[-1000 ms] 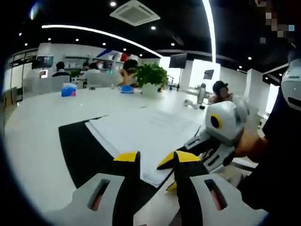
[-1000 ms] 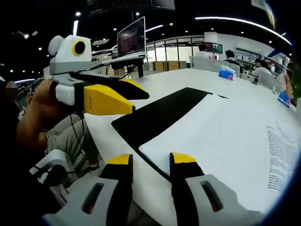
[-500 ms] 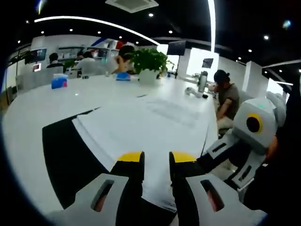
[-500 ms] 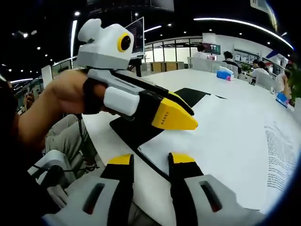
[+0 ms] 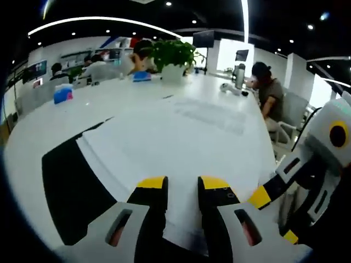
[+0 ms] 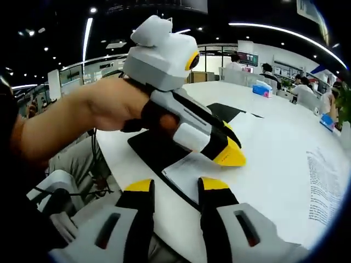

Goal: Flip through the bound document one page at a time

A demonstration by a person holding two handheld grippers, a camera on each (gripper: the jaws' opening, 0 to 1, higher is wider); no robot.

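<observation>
Open-plan office, white surface (image 5: 66, 118). Left gripper view: left tongs (image 5: 182, 185) released over white bound document (image 5: 175, 137) lying open on black mat (image 5: 68, 192). Right gripper view: right tongs (image 6: 174, 187) released near document's corner; left tongs' yellow tips (image 6: 230, 156) looked closed, low over the page.

Light comes from long ceiling strips (image 5: 244, 22) and small spot lamps on a dark ceiling; a bright window wall (image 5: 233, 52) glows at the back. The white counter (image 5: 49, 129) glares evenly, with weak shadows. Both fisheye views bend straight lines (most near the edges). Printed text on the page (image 6: 323, 181) smears, and far people are soft.
</observation>
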